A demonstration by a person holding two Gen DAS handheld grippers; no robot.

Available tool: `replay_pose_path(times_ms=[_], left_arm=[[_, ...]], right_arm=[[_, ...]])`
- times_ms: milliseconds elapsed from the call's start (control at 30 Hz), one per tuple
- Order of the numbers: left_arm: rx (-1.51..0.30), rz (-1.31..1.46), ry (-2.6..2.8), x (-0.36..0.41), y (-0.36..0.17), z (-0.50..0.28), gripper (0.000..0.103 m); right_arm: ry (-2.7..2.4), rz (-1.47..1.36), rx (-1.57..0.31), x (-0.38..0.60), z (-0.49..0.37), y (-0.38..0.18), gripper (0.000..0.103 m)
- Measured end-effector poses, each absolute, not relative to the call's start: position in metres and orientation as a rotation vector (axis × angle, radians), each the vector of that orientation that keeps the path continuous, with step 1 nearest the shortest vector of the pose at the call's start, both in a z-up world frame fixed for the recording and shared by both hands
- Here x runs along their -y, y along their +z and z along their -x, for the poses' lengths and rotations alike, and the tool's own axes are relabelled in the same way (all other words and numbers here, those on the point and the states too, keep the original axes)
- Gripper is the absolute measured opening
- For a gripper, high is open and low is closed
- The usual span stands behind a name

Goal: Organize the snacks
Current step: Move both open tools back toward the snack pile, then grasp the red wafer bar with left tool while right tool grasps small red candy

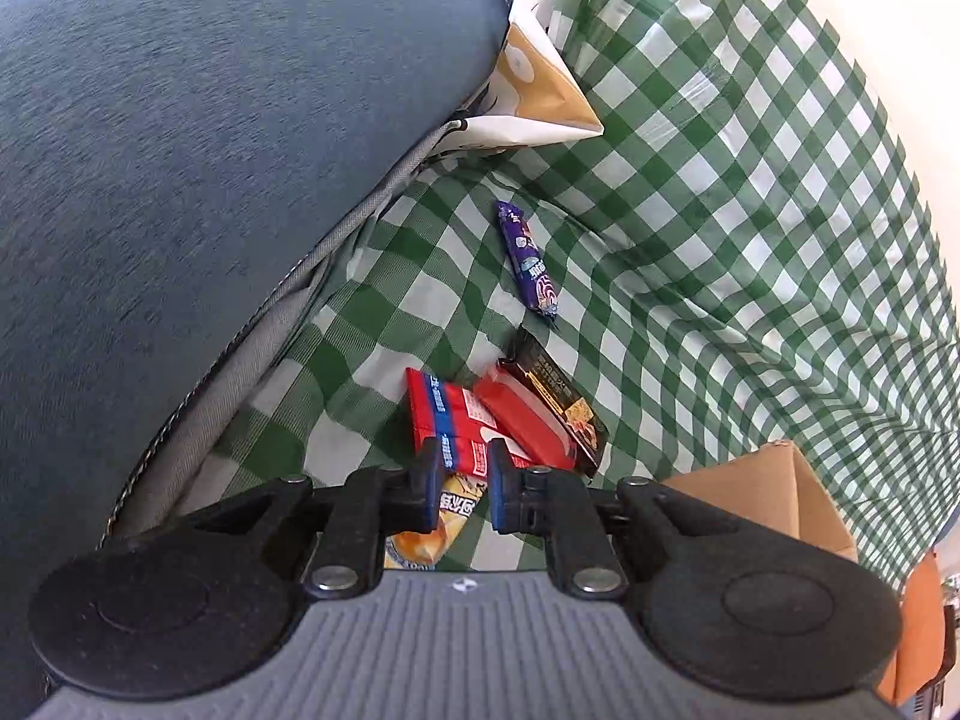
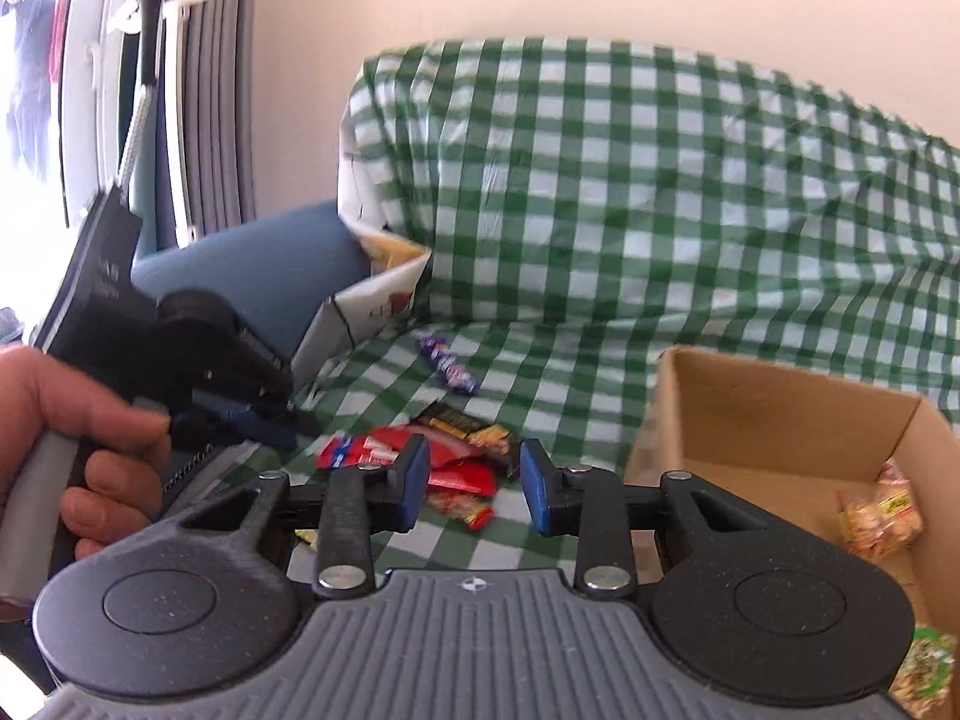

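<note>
Several snack packets lie in a heap on the green checked cloth (image 1: pixel 690 240): two red packets (image 1: pixel 456 420), a black and gold one (image 1: pixel 564 402), a yellow one (image 1: pixel 444 522), and a purple one (image 1: pixel 528 264) a little farther off. My left gripper (image 1: pixel 465 480) hovers just over the red packets with only a narrow gap between its blue pads and nothing pinched. My right gripper (image 2: pixel 474 492) stands open and empty, short of the same heap (image 2: pixel 462 474). In the right wrist view a hand holds the left gripper (image 2: pixel 282 414) at the left.
An open cardboard box (image 2: pixel 780 420) sits to the right of the heap with a pale snack bag (image 2: pixel 882 516) and a green packet (image 2: pixel 927 666) inside. A white paper bag (image 1: pixel 540 84) leans on a blue cushion (image 1: pixel 210 150) at the left.
</note>
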State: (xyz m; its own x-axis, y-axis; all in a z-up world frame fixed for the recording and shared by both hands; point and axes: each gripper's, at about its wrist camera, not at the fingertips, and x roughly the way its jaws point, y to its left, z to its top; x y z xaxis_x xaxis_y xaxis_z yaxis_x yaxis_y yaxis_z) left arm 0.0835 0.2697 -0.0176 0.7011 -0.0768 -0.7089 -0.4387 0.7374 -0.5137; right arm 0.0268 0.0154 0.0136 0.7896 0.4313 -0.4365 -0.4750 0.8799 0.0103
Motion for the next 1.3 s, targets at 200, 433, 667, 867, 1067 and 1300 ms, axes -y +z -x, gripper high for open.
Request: replay_pose_path(times_ms=[200, 433, 667, 867, 1067, 1300], left_arm=[[-0.797, 0.783, 0.212, -0.280, -0.027, -0.087, 0.026], [-0.833, 0.858, 0.199, -0.286, -0.051, -0.096, 0.041], [-0.840, 0.841, 0.180, -0.283, -0.061, -0.120, 0.046], [-0.850, 0.820, 0.182, -0.279, -0.067, -0.131, 0.024], [-0.807, 0.821, 0.194, -0.280, -0.056, -0.121, 0.007], [-0.766, 0.821, 0.176, -0.275, -0.036, -0.090, 0.002]], right_arm=[[0.424, 0.158, -0.600, -0.070, -0.075, -0.027, 0.037], [0.387, 0.178, -0.723, -0.096, -0.134, -0.073, 0.057], [0.414, 0.175, -0.736, -0.104, -0.151, -0.092, 0.061], [0.450, 0.165, -0.722, -0.105, -0.153, -0.095, 0.048], [0.501, 0.206, -0.699, -0.107, -0.139, -0.094, 0.027], [0.516, 0.231, -0.716, -0.097, -0.111, -0.084, 0.026]])
